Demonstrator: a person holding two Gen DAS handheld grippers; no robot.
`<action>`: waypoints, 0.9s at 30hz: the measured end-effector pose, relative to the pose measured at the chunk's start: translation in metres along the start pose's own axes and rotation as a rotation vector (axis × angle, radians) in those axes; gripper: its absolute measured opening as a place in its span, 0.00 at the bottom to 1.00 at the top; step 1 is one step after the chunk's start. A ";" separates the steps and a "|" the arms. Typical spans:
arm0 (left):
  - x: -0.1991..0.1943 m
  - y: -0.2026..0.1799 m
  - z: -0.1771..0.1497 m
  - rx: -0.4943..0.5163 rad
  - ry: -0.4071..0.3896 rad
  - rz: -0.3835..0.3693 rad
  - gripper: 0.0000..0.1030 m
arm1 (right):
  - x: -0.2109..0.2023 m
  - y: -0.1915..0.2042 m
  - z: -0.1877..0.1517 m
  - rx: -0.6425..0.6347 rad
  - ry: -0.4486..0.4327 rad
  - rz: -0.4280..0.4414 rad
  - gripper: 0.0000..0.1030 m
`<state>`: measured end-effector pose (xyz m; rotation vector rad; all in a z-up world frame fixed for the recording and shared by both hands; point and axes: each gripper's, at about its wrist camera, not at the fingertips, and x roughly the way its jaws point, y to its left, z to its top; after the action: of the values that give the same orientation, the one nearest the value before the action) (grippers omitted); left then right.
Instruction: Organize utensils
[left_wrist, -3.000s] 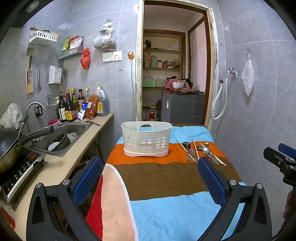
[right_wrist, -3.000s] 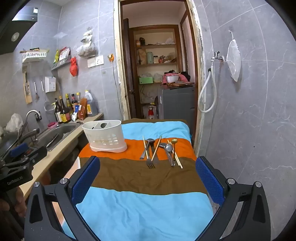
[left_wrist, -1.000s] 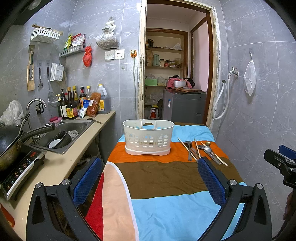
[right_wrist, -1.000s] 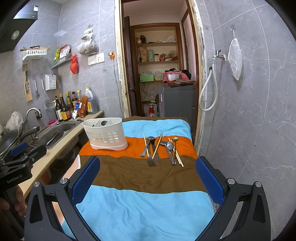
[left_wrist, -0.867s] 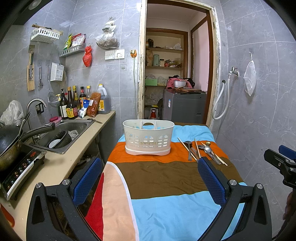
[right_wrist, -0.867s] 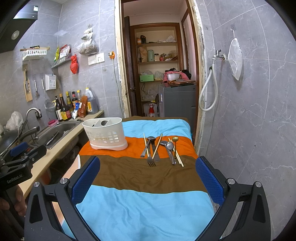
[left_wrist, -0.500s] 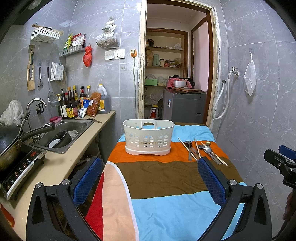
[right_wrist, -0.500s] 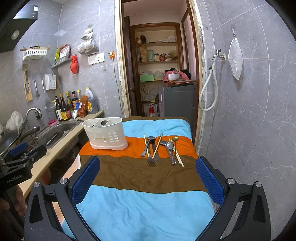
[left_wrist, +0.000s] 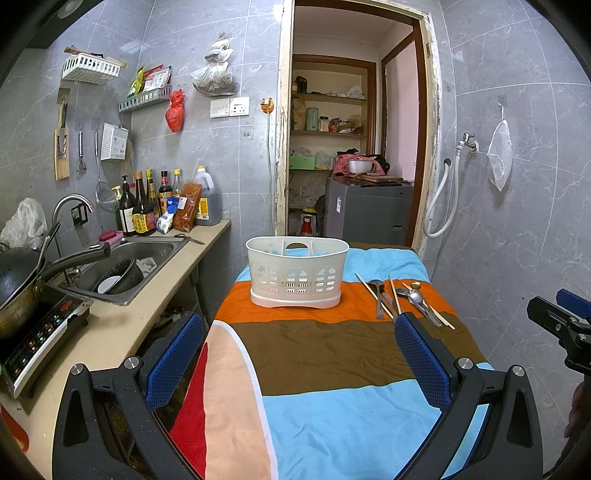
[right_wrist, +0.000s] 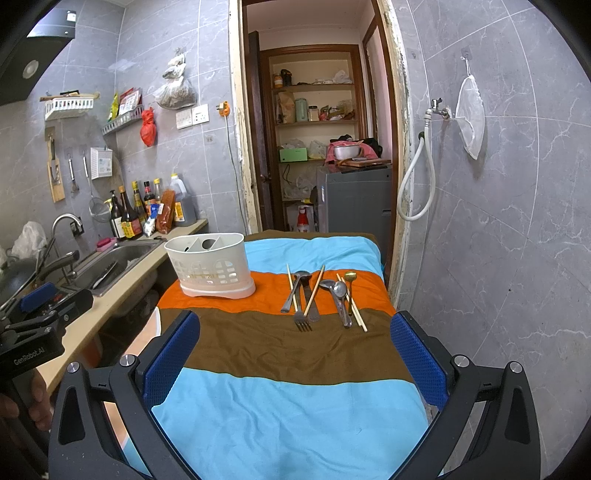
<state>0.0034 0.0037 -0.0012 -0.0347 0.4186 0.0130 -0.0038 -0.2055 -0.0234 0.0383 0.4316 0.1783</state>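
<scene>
A white plastic utensil caddy (left_wrist: 297, 272) (right_wrist: 210, 266) with compartments stands on the orange stripe of the cloth-covered table (left_wrist: 332, 354) (right_wrist: 288, 354). To its right lie loose utensils (left_wrist: 404, 299) (right_wrist: 319, 295): a fork (right_wrist: 303, 314), spoons (right_wrist: 338, 290), a gold spoon (right_wrist: 350, 277) and wooden chopsticks (right_wrist: 314, 291). My left gripper (left_wrist: 297, 343) is open and empty, well short of the caddy. My right gripper (right_wrist: 293, 341) is open and empty, just short of the fork.
A kitchen counter (left_wrist: 122, 321) with a sink (left_wrist: 125, 266), a wok (left_wrist: 14, 280), an induction hob (left_wrist: 37, 332) and bottles (left_wrist: 147, 210) runs along the left. A tiled wall (right_wrist: 498, 240) stands close on the right. A doorway (left_wrist: 351, 166) with a grey appliance is behind the table.
Three seconds ago both views sat slightly differently; over the last second nothing has visibly moved and both grippers stay open.
</scene>
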 end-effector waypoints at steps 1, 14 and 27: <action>0.000 0.000 0.000 0.000 0.000 0.000 0.99 | 0.000 -0.001 0.001 0.000 0.000 0.000 1.00; 0.005 0.010 -0.009 -0.002 0.009 0.017 0.99 | 0.001 0.000 0.000 -0.005 0.006 0.003 1.00; 0.023 0.007 0.017 0.045 -0.030 -0.014 0.99 | 0.015 0.002 0.009 0.014 -0.014 -0.063 1.00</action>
<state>0.0308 0.0110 0.0046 0.0068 0.3883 -0.0095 0.0134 -0.2004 -0.0211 0.0394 0.4191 0.1134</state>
